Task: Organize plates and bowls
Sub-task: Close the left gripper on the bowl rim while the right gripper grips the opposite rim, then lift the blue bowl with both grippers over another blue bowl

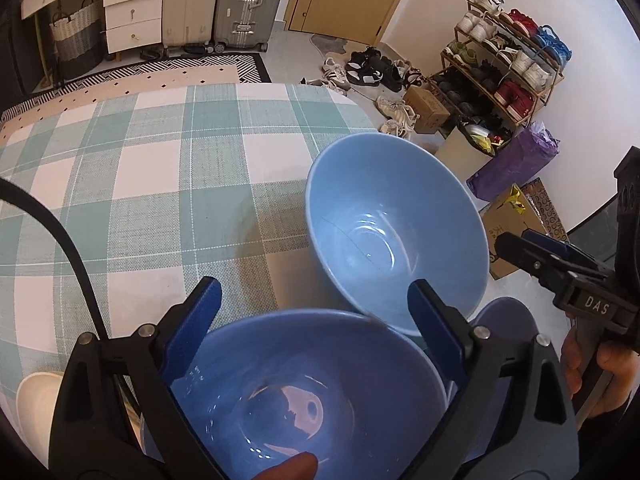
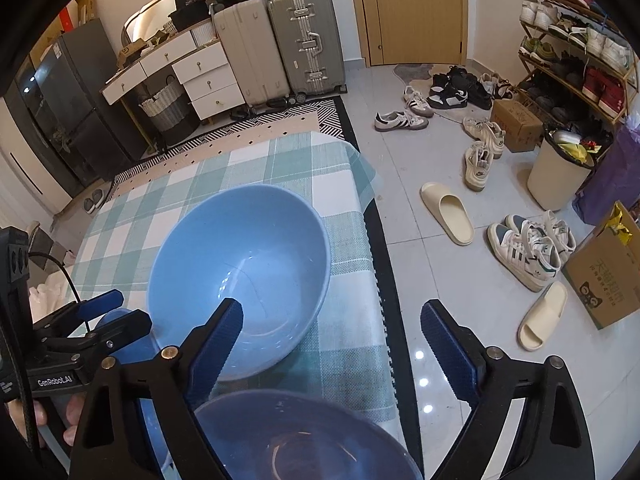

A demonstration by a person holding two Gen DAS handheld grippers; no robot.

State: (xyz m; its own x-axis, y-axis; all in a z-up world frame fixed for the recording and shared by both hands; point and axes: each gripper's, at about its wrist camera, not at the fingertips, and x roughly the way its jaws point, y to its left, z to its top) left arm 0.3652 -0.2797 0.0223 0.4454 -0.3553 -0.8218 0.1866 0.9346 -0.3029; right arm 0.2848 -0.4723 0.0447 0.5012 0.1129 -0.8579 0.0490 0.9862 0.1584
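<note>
We hover both grippers over the bowls for nesting. Left gripper (image 1: 316, 312) is wide open, gripping nothing, dark blue bowl (image 1: 296, 392) below its fingers. Right gripper (image 2: 332, 336) is likewise open and empty; light blue bowl (image 2: 240, 264) lies just ahead-left.

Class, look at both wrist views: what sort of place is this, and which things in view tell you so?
Probably a lived-in home, near the entrance. A loaded shoe rack stands by a wooden door, suitcases line the wall, and blue bowls sit on a checked tablecloth.
</note>
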